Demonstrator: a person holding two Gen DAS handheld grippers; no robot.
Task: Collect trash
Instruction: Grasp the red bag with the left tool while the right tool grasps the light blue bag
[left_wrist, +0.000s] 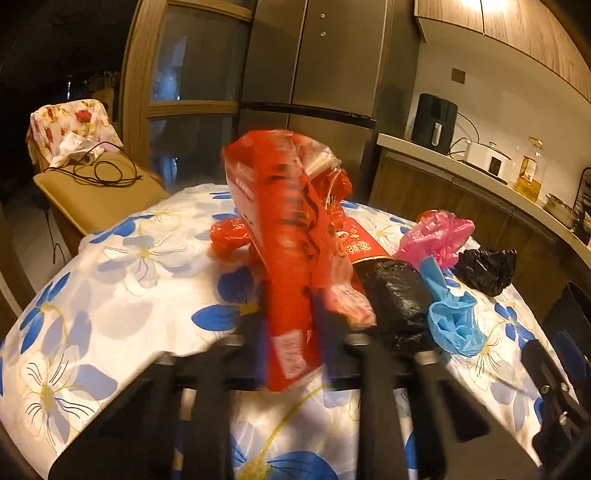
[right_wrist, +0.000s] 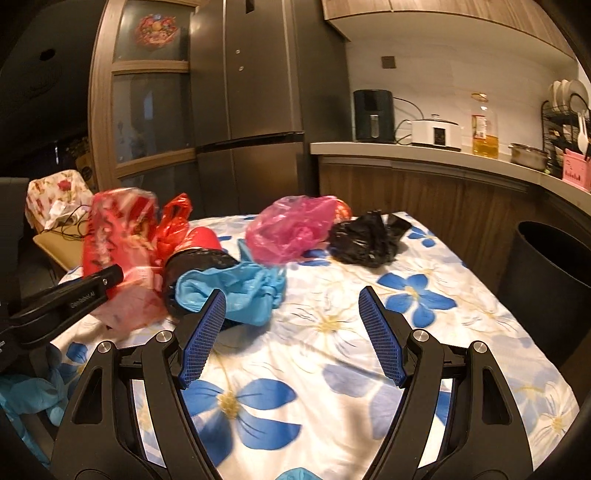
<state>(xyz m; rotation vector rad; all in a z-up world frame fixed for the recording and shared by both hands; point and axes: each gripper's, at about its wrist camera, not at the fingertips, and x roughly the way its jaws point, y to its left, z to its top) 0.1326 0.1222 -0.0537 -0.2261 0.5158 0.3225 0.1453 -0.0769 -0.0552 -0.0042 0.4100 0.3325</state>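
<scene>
My left gripper is shut on a red snack wrapper and holds it upright above the table; the wrapper and the left gripper also show in the right wrist view. My right gripper is open and empty above the floral tablecloth. On the table lie a blue plastic bag, a pink bag, a crumpled black bag, a red bag and a black-wrapped red cylinder.
A black trash bin stands right of the table. A kitchen counter with an air fryer, cooker and oil bottle runs behind. A fridge and a chair with a cable stand at the back left.
</scene>
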